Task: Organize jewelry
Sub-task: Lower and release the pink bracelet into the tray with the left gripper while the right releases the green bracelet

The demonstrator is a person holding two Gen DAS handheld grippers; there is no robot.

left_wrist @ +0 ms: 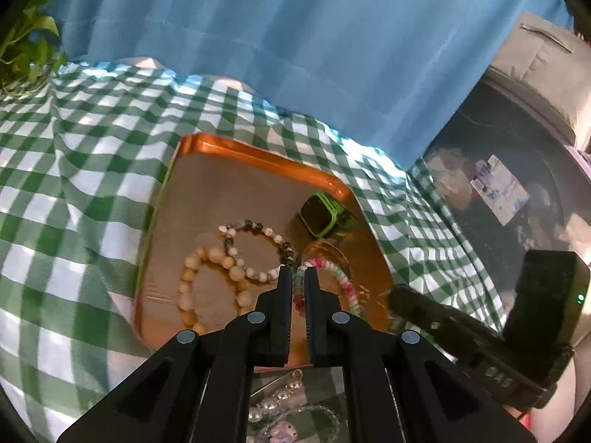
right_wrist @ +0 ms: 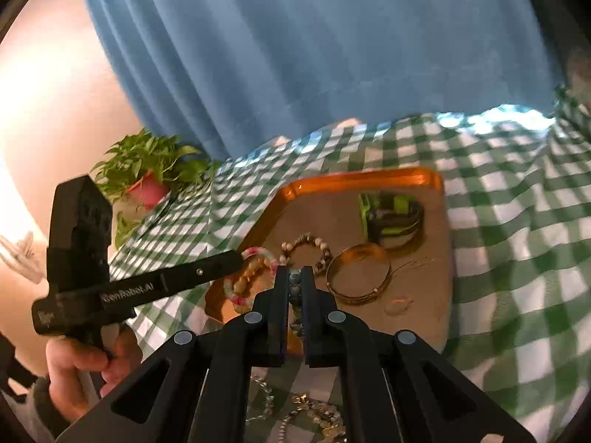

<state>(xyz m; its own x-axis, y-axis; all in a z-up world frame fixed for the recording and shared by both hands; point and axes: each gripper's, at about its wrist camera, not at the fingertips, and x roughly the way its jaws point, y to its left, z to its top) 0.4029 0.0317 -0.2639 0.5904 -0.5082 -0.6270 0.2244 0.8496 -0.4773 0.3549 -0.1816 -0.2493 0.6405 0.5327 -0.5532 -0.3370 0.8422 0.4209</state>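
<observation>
L gripper (left_wrist: pixel 298 277) pinches pink/green bead bracelet (left_wrist: pixel 345 280) over orange tray (left_wrist: pixel 258 155) on bench w/ checked cloth (left_wrist: pixel 74 170); R gripper (right_wrist: pixel 294 277) pinches dark bead strand (right_wrist: pixel 295 295) at tray's near edge.

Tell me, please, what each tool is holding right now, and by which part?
The left tool pinches the pink-and-green beaded bracelet on its bead strand; the right tool grips a dark bluish beaded strand partway along, its lower part dangling.

A pink, white and green beaded bracelet (left_wrist: pixel 345 282) is pinched over the copper tray (left_wrist: pixel 258 158), above a cream bead bracelet (left_wrist: pixel 207 277) and a grey-white one (left_wrist: pixel 255 249). A grey bead strand (right_wrist: pixel 295 288) is clamped beside a gold bangle (right_wrist: pixel 358 275) and a green watch (right_wrist: pixel 391 217).
</observation>
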